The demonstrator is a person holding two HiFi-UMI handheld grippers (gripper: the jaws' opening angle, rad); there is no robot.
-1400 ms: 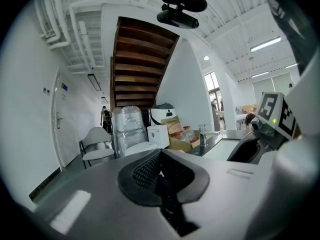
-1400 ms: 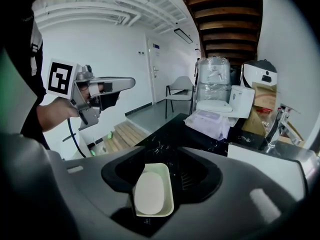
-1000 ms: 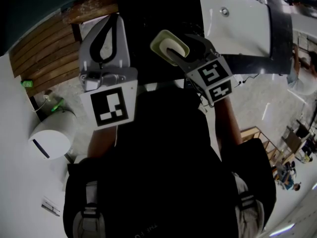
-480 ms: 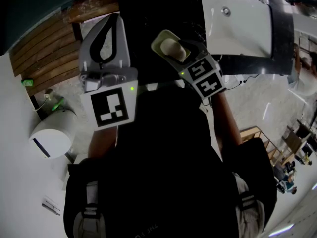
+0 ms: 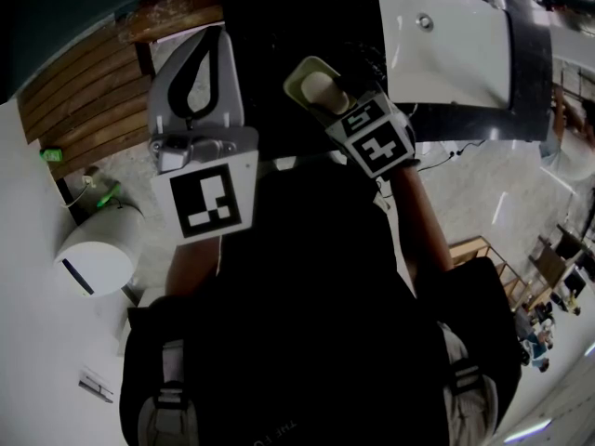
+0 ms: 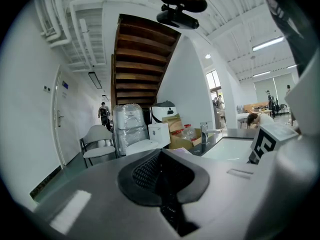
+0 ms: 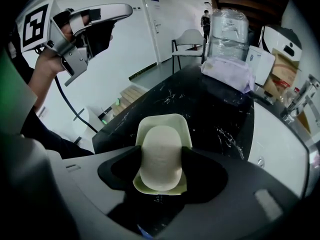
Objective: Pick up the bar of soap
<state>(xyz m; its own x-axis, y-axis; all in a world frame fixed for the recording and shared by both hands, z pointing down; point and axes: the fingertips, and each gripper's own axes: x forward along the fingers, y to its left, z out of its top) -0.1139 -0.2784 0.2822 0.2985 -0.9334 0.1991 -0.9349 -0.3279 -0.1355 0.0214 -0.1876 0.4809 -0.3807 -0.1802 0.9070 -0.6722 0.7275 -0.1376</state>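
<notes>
A pale oval bar of soap (image 7: 160,151) lies in a cream soap dish (image 7: 165,120) on the black marble counter (image 7: 210,109). My right gripper (image 7: 161,160) points steeply down over it. Its jaws have just been opening and stand wide, one on each side of the soap, with no visible squeeze on it. In the head view the soap (image 5: 321,88) and dish (image 5: 299,70) show just past the right gripper (image 5: 327,100). My left gripper (image 5: 219,32) is held up level off to the left, fingertips together, with nothing in it; the right gripper view also catches the left gripper (image 7: 127,8).
A white sink (image 7: 277,144) with a faucet (image 7: 300,96) lies right of the dish. A plastic-wrapped purple bundle (image 7: 227,69) sits at the counter's far end. Wooden stairs (image 5: 84,91) and a white round fixture (image 5: 93,263) are on the floor at left.
My right gripper has tipped further downward and sunk over the soap dish, its marker cube sliding toward the dish. The soap now sits between its jaws. The left gripper has not moved.
</notes>
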